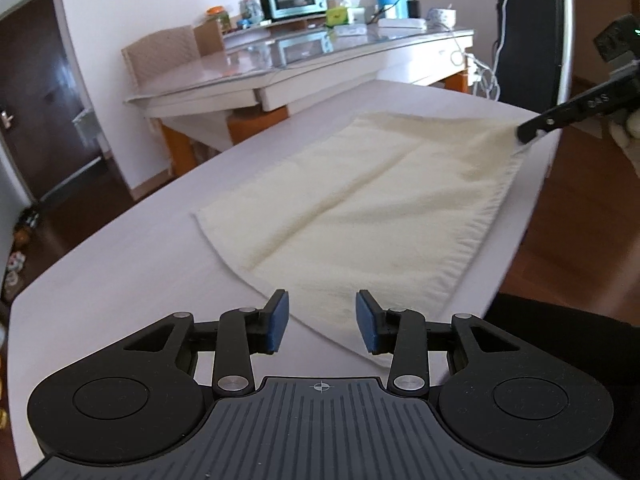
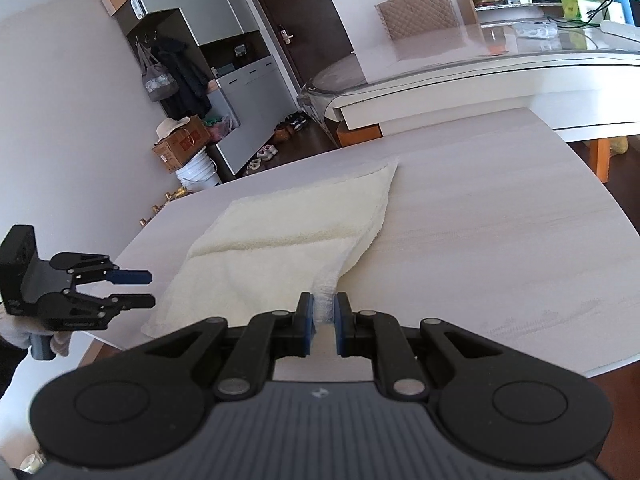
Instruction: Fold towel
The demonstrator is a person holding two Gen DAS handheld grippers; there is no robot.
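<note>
Towel (image 2: 288,240) flat, right claw (image 2: 322,312) pinching corner

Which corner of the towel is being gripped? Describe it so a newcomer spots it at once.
Start at the pale wooden table with the cream towel spread on it. The gripped corner is at the table's near edge, bunched between the right gripper and its blue pads. The left gripper hangs open, holding nothing.

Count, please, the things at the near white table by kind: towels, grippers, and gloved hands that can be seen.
Towel: 1, cream towel, one corner pinched by the right gripper
Grippers: 2, the right gripper and the left gripper, open with nothing between its pads
Gloved hand: 1, gloved hand
Total: 4
</note>
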